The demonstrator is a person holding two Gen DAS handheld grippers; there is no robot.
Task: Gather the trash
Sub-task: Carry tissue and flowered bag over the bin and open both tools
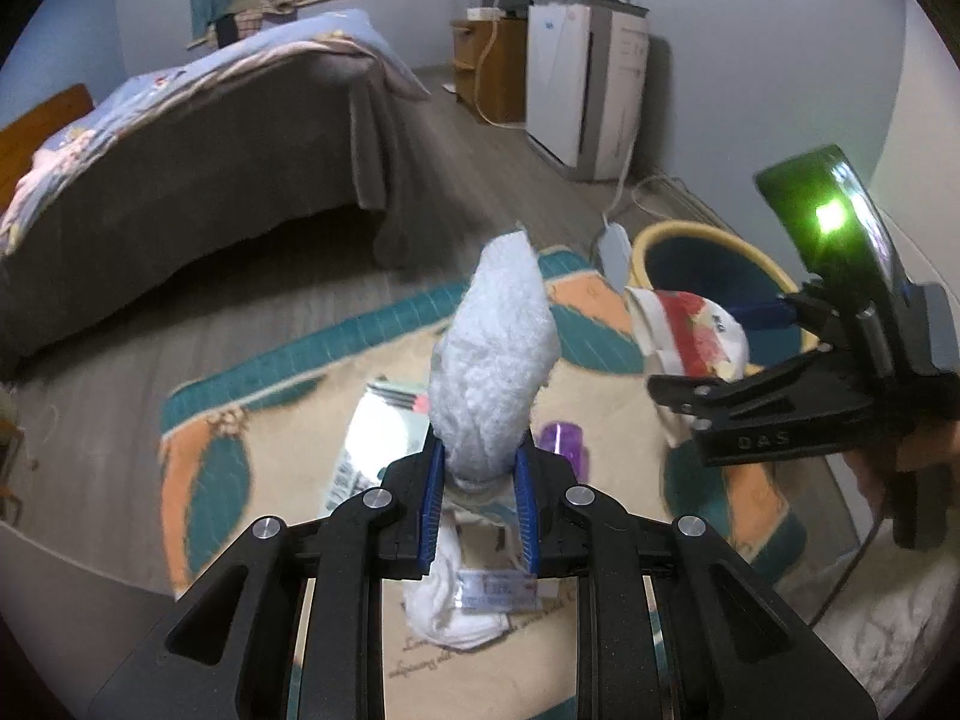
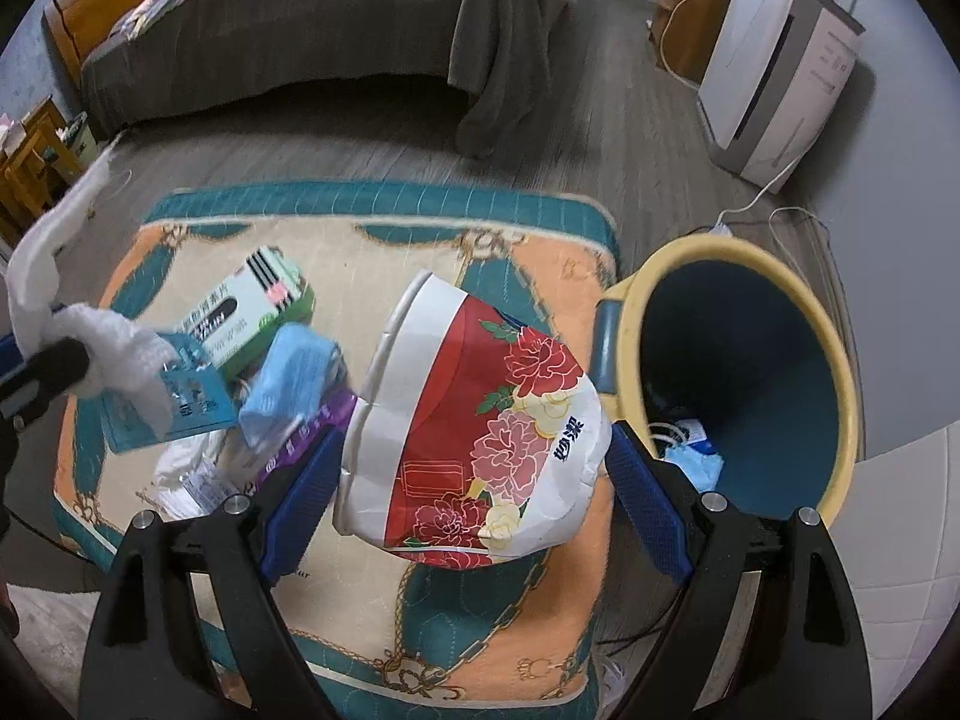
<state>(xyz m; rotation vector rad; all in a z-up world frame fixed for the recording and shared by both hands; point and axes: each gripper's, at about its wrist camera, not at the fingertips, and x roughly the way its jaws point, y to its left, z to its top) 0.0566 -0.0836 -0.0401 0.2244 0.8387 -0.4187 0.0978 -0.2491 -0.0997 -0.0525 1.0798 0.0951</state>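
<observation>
Room: bedroom floor with a patterned rug [image 2: 372,618]; bed [image 1: 198,138] beyond the rug.
Left gripper [image 1: 479,492]: jaws pinch a white tissue wad [image 1: 495,348] above the rug.
Right gripper [image 2: 474,498]: jaws spread wide around a floral wrapper [image 2: 480,432], pads touching it.
Bin [image 2: 840,372]: just right of the rug.
Litter: box [image 2: 258,306], blue mask [image 2: 288,384] on the rug.

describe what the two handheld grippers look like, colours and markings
Both grippers have black angular plastic link arms with silver round pivot bolts and ribbed blue finger pads. The right one carries raised lettering on its side, a glowing green module and a thin dark cable.
</observation>
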